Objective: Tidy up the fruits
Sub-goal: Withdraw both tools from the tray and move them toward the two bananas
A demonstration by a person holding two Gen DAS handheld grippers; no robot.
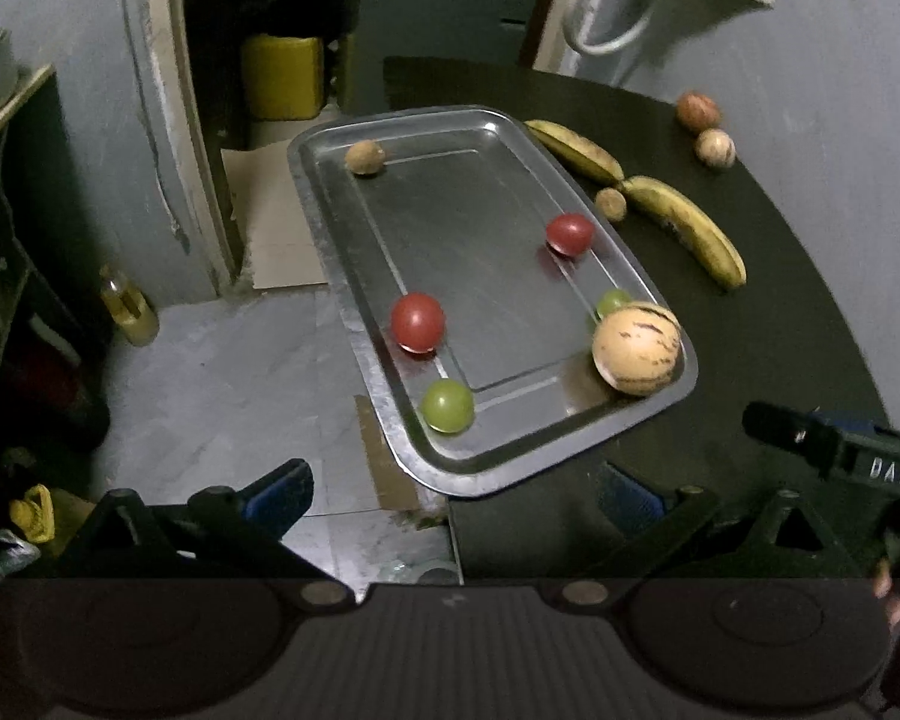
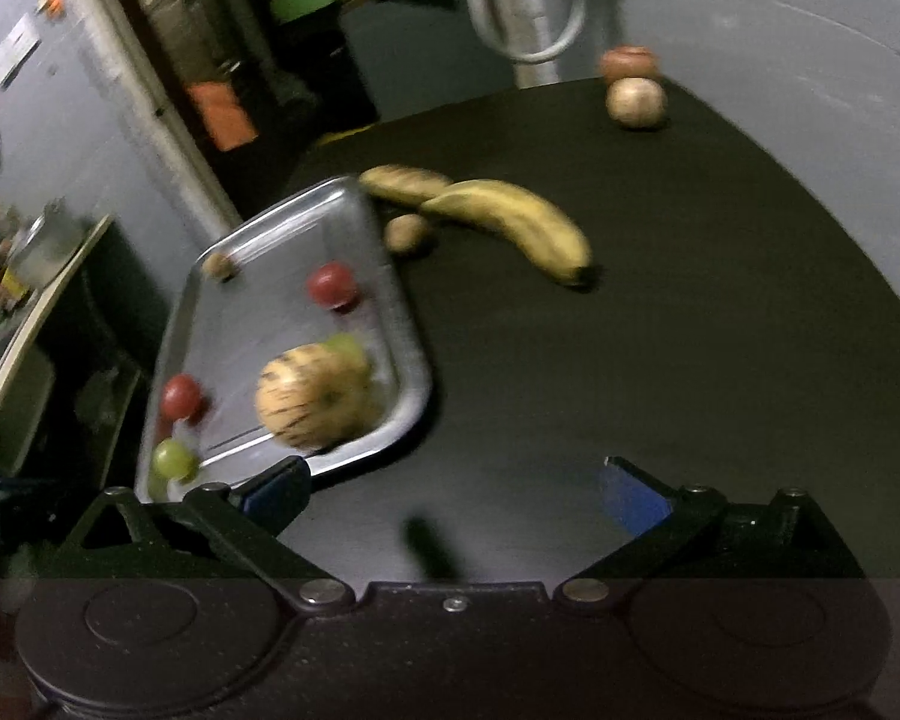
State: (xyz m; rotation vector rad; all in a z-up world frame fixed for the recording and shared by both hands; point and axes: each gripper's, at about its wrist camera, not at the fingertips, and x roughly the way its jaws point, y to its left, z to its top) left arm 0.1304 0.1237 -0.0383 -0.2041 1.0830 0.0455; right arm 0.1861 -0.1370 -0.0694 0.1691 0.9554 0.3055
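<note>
A metal tray (image 1: 492,468) sits on a dark round table (image 1: 750,348), one end overhanging the table edge above a grey floor. In the tray lie two red tomatoes (image 1: 417,322), two green fruits (image 1: 447,405), a small brown fruit (image 1: 365,156) in the far corner, and a large pale striped melon (image 1: 636,348) in the near right corner.

On the table beside the tray rest two bananas (image 1: 687,229), another small brown fruit (image 1: 610,204), and two round fruits (image 1: 714,148) at the far edge.

The left gripper (image 1: 450,501) has its tongs spread wide, holding nothing. Only the left view shows a yellow container (image 1: 282,77) and a bottle (image 1: 129,309) on the floor.

The right view is blurred. The right gripper (image 2: 453,495) also has tongs apart and empty, hovering above bare table just beside the tray's near corner.
</note>
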